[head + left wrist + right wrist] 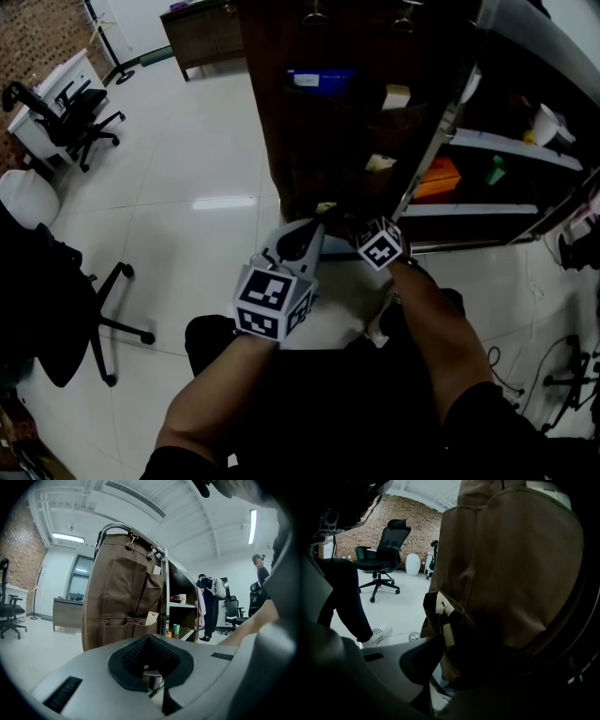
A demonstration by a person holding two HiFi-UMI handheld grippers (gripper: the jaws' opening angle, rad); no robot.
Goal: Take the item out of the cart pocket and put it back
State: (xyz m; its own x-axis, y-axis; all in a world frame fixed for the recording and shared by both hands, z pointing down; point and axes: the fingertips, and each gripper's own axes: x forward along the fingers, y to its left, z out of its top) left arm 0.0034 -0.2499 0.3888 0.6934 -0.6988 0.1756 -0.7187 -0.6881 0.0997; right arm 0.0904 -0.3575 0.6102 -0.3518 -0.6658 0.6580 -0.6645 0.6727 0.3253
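In the head view, the left gripper [312, 232] and the right gripper [339, 217] both point at the foot of the brown fabric organizer [309, 122] that hangs on the cart. A pale beige card [325, 207] peeks from the lowest pocket, just beside the right gripper's tip.

In the left gripper view, the left gripper [149, 638] has its black pads met at the tips, with nothing held. The organizer [122, 592] stands ahead, and another card [152, 618] stands in a lower pocket.

In the right gripper view, the right gripper [457, 660] has its jaws apart around the pocket's edge. The beige card [448, 634] sits there, a narrow tilted strip with a white top end bearing a small dark mark, mostly sunk in brown cloth. I cannot tell whether the pads touch it.
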